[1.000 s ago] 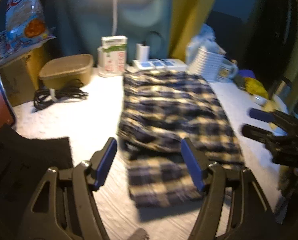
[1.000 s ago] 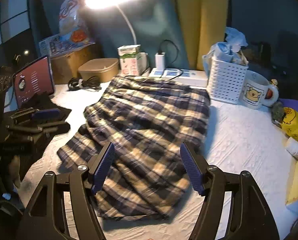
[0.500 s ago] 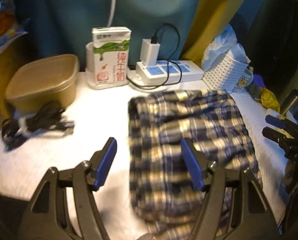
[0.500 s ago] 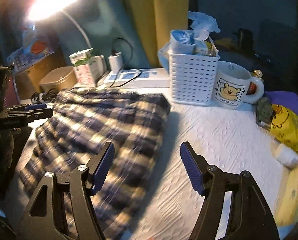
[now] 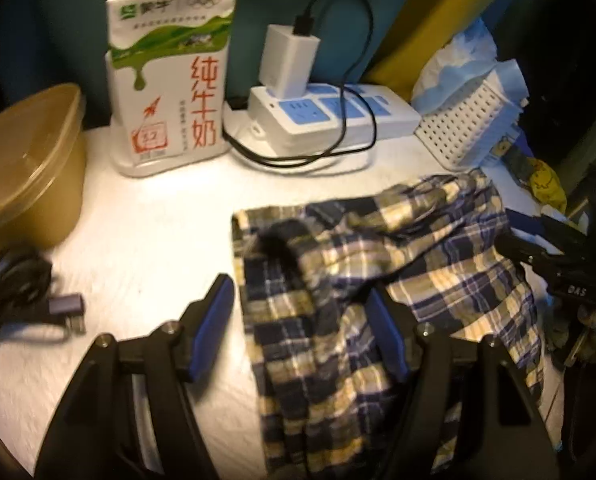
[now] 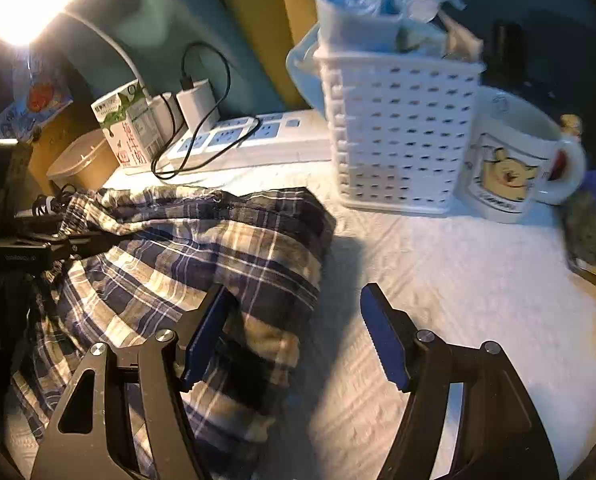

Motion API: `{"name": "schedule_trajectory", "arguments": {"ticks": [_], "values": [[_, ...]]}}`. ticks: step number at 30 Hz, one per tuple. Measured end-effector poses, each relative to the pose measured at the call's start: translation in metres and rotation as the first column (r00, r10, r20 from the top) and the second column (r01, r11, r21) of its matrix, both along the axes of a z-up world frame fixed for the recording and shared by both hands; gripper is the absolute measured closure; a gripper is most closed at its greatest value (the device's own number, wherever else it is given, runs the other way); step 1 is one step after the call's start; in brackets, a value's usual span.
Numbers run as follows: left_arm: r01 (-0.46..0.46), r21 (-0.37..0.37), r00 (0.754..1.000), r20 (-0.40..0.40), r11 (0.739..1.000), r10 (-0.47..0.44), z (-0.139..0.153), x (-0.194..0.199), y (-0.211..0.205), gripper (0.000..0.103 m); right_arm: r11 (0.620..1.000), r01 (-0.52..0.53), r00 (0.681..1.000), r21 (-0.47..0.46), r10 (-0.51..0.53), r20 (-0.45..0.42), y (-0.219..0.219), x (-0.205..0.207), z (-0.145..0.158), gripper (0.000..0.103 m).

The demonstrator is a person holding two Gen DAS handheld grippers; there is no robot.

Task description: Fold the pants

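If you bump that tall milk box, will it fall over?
Probably, yes. The milk carton stands tall on a narrow base, so a push near its top would likely tip it rather than slide it. The white cloth under it looks soft and textured, which may grip its base. Whether it is full cannot be seen.

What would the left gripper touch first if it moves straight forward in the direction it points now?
Probably the plaid pants: the open left gripper points at their near-left corner. Past the cloth, farther back, stands the power strip. Depth is unclear, so it might pass just over the fabric.
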State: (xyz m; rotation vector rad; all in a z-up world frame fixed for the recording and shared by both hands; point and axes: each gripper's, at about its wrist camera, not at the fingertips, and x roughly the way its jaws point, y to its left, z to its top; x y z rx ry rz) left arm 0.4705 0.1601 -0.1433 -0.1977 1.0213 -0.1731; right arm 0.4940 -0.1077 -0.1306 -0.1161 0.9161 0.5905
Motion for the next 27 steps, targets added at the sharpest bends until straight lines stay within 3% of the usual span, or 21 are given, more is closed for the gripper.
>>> {"name": "schedule_trajectory", "arguments": {"ticks": [9, 12, 16, 18, 21, 27], "values": [[0.028, 0.024, 0.999, 0.018, 0.999, -0.029, -0.001, 0.018, -0.009, 0.036, 0.999, -0.027, 0.999, 0.039, 0.028, -0.031, 0.01, 0.016, -0.01, 0.032], [0.042, 0.068, 0.998, 0.04, 0.997, -0.045, -0.002, 0.015, -0.019, 0.039, 0.998, -0.028, 0.999, 0.054, 0.03, -0.037, 0.017, 0.022, -0.011, 0.032], [0.02, -0.006, 0.999, 0.04, 1.0, -0.02, -0.001, 0.011, -0.016, 0.066, 0.995, -0.075, 0.996, 0.068, 0.078, -0.047, 0.027, 0.023, -0.011, 0.07], [0.014, 0.012, 0.998, 0.062, 1.0, -0.015, 0.0, 0.007, -0.023, 0.072, 0.991, -0.112, 0.993, 0.07, 0.114, -0.035, 0.033, 0.018, -0.01, 0.083], [-0.002, 0.063, 0.994, 0.112, 0.998, -0.005, 0.008, -0.003, -0.035, 0.079, 0.993, -0.113, 0.994, 0.045, 0.112, 0.014, 0.035, 0.01, -0.004, 0.085], [-0.037, 0.049, 0.978, 0.208, 0.998, 0.026, 0.039, -0.033, -0.039, 0.082, 0.994, -0.103, 0.987, 0.026, 0.099, 0.124, 0.037, -0.018, 0.032, 0.086]]}}
